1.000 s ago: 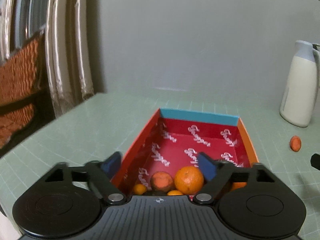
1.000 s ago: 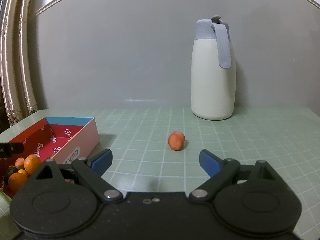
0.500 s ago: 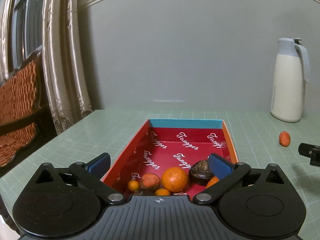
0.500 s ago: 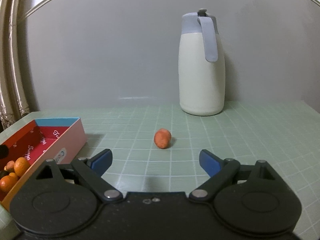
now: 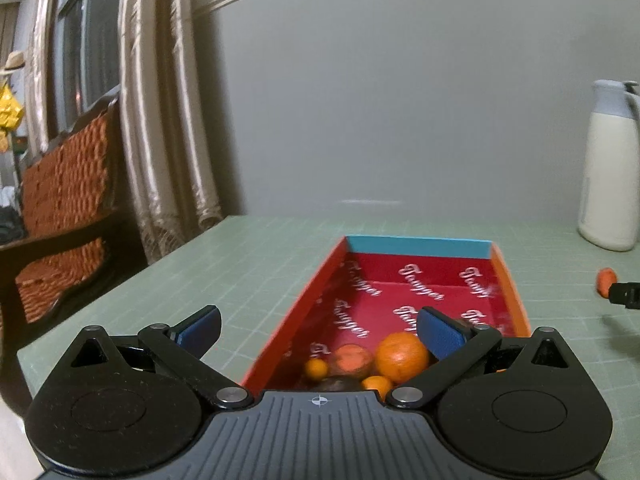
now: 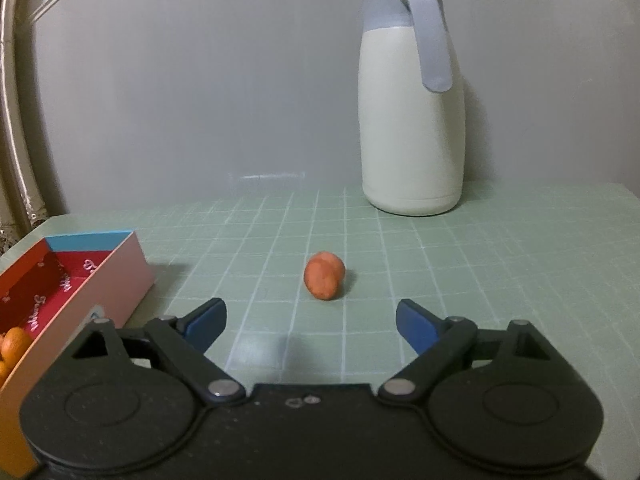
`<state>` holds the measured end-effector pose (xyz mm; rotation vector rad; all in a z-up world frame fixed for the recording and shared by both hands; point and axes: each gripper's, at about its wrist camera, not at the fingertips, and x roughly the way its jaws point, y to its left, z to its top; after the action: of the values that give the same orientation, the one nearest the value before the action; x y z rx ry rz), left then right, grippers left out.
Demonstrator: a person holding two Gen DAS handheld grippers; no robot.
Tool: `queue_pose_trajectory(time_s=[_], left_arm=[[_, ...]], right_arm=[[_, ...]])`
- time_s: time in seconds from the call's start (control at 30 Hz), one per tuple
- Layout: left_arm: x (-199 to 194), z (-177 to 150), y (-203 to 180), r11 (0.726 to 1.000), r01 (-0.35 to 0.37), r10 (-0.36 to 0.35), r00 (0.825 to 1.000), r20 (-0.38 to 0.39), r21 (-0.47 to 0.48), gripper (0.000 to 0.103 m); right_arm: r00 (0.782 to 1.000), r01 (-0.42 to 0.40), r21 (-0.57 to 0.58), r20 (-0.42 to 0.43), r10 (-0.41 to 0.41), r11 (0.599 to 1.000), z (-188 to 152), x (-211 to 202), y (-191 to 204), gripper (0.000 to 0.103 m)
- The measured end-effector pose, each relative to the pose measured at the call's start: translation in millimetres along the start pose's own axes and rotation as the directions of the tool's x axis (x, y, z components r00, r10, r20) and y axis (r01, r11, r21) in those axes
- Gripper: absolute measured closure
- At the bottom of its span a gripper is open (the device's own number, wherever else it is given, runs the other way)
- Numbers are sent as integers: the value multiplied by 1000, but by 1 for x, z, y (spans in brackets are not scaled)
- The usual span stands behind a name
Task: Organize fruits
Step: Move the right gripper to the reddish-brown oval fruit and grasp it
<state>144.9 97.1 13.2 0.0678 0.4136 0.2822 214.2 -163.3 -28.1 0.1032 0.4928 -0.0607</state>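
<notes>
Orange fruit (image 6: 324,275) lies just ahead of the spread right gripper (image 6: 311,322).

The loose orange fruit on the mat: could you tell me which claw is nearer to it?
Right. The right claw sits open just short of the loose orange fruit, facing it. The left claw is off to its left, open over the red box.

Both wrist views look low across the table (image 6: 500,280), sharing the box (image 5: 416,246) and jug (image 6: 408,120).
</notes>
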Motion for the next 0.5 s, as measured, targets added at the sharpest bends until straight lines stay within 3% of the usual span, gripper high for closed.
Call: queue_pose_trajectory(time_s=[0.2, 0.3, 0.5], left_arm=[[2, 0, 22, 995, -83, 84, 996, 8, -52, 0], [3, -2, 33, 989, -125, 126, 992, 4, -73, 0], [11, -7, 55, 977, -170, 163, 985, -60, -129, 0]], right_arm=[[998, -6, 26, -60, 7, 1000, 11, 33, -1, 24], [997, 13, 28, -82, -11, 1000, 18, 49, -1, 24], [992, 50, 32, -115, -46, 998, 23, 71, -5, 30]])
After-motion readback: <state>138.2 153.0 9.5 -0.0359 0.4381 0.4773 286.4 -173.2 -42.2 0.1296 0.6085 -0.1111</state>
